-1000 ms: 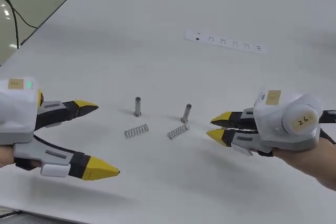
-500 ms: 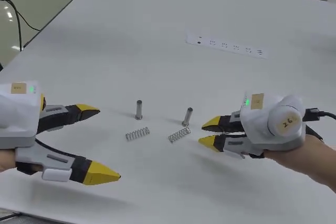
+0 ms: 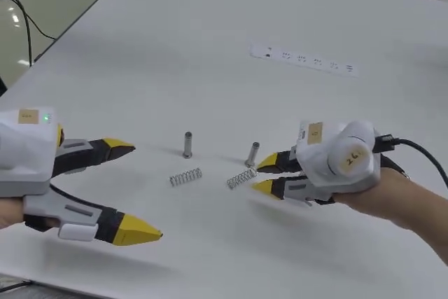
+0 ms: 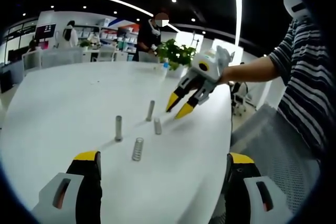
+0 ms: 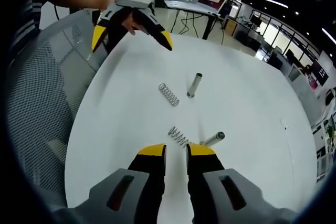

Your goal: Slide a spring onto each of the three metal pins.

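Observation:
Two short metal pins stand upright on the white table, one on the left (image 3: 187,143) and one on the right (image 3: 253,153). A spring (image 3: 185,177) lies in front of the left pin. A second spring (image 3: 240,178) lies by the right pin. My right gripper (image 3: 264,175) is open by a narrow gap, its tips just right of that second spring (image 5: 178,136) and the pin (image 5: 212,139), holding nothing. My left gripper (image 3: 133,188) is wide open and empty, well left of the left pin (image 4: 118,128) and its spring (image 4: 138,149).
A white power strip (image 3: 304,59) lies far back on the table (image 3: 210,47). A dark cable (image 3: 21,12) hangs beyond the table's left edge. A mesh chair (image 5: 42,77) stands by the near edge.
My right gripper has moved left, up to the right-hand spring and pin, its gap unchanged. The left gripper has stayed about where it was.

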